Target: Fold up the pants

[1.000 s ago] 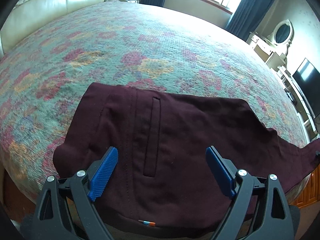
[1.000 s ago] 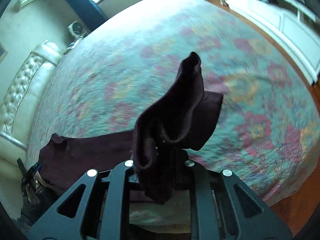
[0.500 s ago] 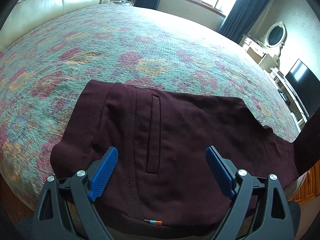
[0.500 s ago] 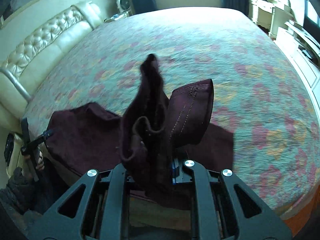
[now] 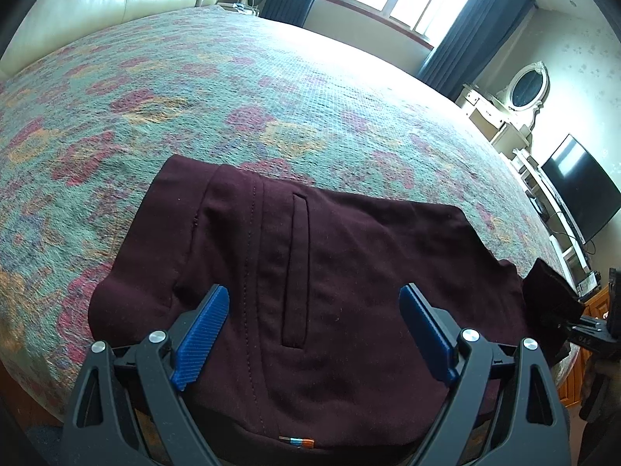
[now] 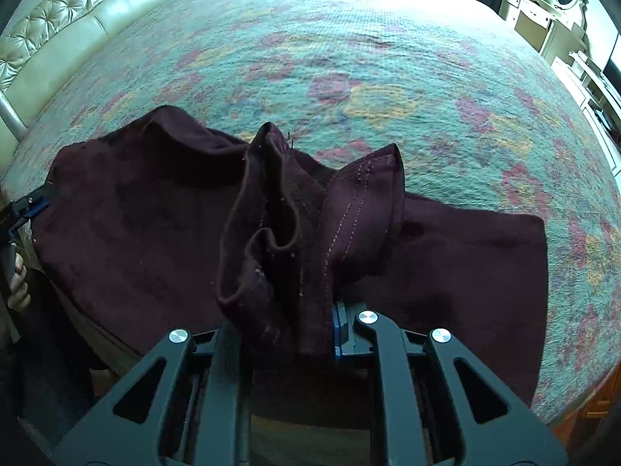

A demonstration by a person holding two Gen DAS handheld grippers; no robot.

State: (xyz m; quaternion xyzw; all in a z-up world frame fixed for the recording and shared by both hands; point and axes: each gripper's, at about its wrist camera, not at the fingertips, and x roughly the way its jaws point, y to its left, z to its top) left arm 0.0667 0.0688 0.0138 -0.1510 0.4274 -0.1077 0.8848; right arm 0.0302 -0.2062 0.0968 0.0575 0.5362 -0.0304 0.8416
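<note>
Dark maroon pants [image 5: 349, 272] lie on the floral bedspread, waistband toward me, a welt pocket facing up. My left gripper [image 5: 314, 330] is open just above the waist end, blue fingers [image 5: 202, 322] spread wide, holding nothing. My right gripper [image 6: 295, 322] is shut on the bunched leg hems [image 6: 295, 217] and holds them up above the rest of the pants [image 6: 136, 225]. The right gripper with its cloth also shows at the far right of the left wrist view [image 5: 559, 310]. The left gripper shows at the left edge of the right wrist view [image 6: 27, 209].
The bed [image 5: 271, 97] is wide, with a tufted cream headboard [image 6: 58, 27] at the back left. A dressing table with an oval mirror [image 5: 524, 89] and a television [image 5: 578, 190] stand to the right. The bed's near edge runs under the pants.
My right gripper has carried the leg hems leftward over the pants toward the waist end. The left gripper stays open over the waistband, almost unmoved.
</note>
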